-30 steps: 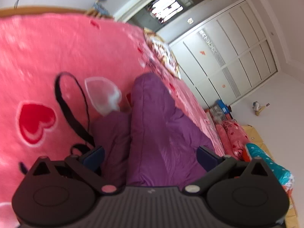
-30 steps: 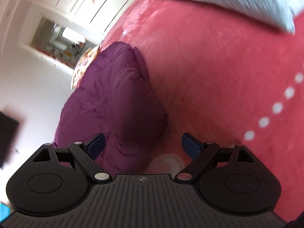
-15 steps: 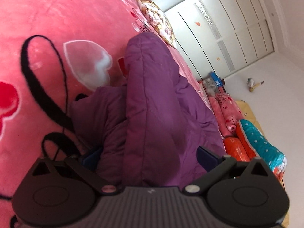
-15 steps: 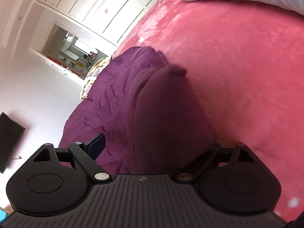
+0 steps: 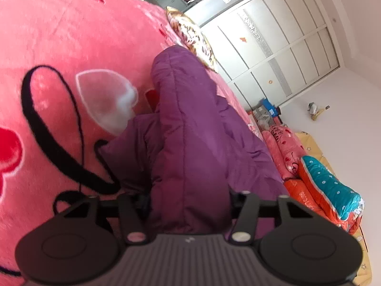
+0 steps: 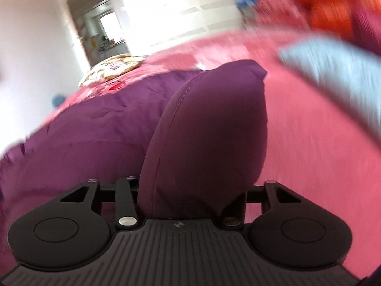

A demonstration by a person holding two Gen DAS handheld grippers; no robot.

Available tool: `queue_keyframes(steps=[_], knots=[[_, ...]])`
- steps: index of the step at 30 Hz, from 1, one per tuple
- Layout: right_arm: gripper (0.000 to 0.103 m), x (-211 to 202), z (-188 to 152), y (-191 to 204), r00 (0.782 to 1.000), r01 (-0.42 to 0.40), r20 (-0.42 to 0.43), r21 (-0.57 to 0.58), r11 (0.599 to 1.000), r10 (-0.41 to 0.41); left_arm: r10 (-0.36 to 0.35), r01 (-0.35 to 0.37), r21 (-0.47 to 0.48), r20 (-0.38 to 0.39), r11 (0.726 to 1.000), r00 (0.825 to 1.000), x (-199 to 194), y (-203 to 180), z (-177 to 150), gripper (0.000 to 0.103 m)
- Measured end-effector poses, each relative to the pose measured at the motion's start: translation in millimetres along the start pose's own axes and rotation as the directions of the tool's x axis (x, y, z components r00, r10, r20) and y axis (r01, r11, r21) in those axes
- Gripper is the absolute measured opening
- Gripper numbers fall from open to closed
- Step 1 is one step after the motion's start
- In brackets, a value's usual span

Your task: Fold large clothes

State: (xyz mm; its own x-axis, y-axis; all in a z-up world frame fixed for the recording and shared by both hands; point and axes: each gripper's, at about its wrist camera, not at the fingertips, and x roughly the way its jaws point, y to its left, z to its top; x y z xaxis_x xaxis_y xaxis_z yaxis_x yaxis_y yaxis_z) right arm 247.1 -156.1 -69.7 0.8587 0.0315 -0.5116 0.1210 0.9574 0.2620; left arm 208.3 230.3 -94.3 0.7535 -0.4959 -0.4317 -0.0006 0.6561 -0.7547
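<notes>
Left tongs (image 5: pixel 189 205) closing on a thick fold of the purple padded coat (image 5: pixel 190 143), lower centre of frame. Right tongs (image 6: pixel 190 197) closing likewise on another bunched part (image 6: pixel 209 131). Coat spread over the pink bed blanket (image 5: pixel 59 47), centre to lower left.

The padded garment (image 5: pixel 195 143) lies on the bed cover (image 5: pixel 71 47), a thick fold of it rising between the closing jaws of the left gripper (image 5: pixel 189 205) — likewise the right gripper (image 6: pixel 190 197). A patterned pillow (image 5: pixel 193 35) lies behind it — rolled bedding (image 5: pixel 331 190) to its right, wardrobe doors (image 5: pixel 285 47) beyond.
</notes>
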Motion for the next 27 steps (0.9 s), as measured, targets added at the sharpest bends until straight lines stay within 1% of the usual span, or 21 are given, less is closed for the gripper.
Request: queue_keyframes(steps=[2, 3, 5, 8, 13, 18, 20, 22, 24, 26, 27], knots=[[0.05, -2.0, 7.3, 20.4, 0.999, 0.032, 0.045, -0.111, 0.993, -0.027, -0.006, 0.006, 0.01, 0.018, 1.0, 1.0, -4.6, -1.0, -0.8, 0.042], [0.048, -3.6, 9.8, 29.7, 0.997, 0.046, 0.069, -0.154, 0.987, -0.035, -0.01, 0.01, 0.013, 0.029, 1.0, 1.0, -6.6, -1.9, 0.6, 0.041], [0.047, -6.0, 16.5, 45.6, 0.992, 0.06, 0.12, -0.227, 0.972, -0.033, -0.026, 0.026, 0.013, 0.056, 1.0, 0.998, -12.7, -2.3, 2.0, 0.038], [0.045, -6.9, 26.7, 69.6, 0.982, 0.076, 0.186, -0.323, 0.944, -0.015, -0.051, 0.049, 0.019, 0.09, 0.999, 0.995, -22.1, -3.8, 6.1, 0.035], [0.043, 2.8, 47.6, 89.9, 0.969, 0.033, 0.239, -0.354, 0.935, 0.056, -0.079, 0.074, 0.036, 0.151, 0.997, 0.985, -41.4, -6.8, 15.3, 0.033], [0.041, 15.7, 64.9, 105.9, 0.955, -0.033, 0.262, -0.376, 0.926, 0.14, -0.093, 0.087, 0.037, 0.22, 0.996, 0.971, -63.9, -8.0, 25.4, 0.033], [0.04, 16.0, 72.0, 118.3, 0.946, -0.062, 0.271, -0.387, 0.92, 0.178, -0.095, 0.086, 0.045, 0.26, 0.995, 0.961, -76.7, -8.8, 29.5, 0.033], [0.039, 20.4, 79.6, 134.6, 0.934, -0.097, 0.28, -0.396, 0.913, 0.221, -0.097, 0.089, 0.04, 0.308, 0.995, 0.946, -91.6, -6.6, 34.7, 0.033], [0.039, 20.3, 85.0, 153.6, 0.917, -0.125, 0.296, -0.42, 0.899, 0.266, -0.092, 0.086, 0.031, 0.364, 0.996, 0.927, -110.2, -4.8, 39.7, 0.033], [0.038, 15.9, 86.1, 174.2, 0.898, -0.149, 0.314, -0.445, 0.883, 0.31, -0.096, 0.089, 0.036, 0.423, 0.995, 0.901, -130.1, -4.5, 43.9, 0.033], [0.038, 17.4, 89.8, 185.1, 0.884, -0.169, 0.323, -0.453, 0.875, 0.337, -0.095, 0.088, 0.037, 0.453, 0.995, 0.887, -140.4, -3.0, 45.2, 0.033]])
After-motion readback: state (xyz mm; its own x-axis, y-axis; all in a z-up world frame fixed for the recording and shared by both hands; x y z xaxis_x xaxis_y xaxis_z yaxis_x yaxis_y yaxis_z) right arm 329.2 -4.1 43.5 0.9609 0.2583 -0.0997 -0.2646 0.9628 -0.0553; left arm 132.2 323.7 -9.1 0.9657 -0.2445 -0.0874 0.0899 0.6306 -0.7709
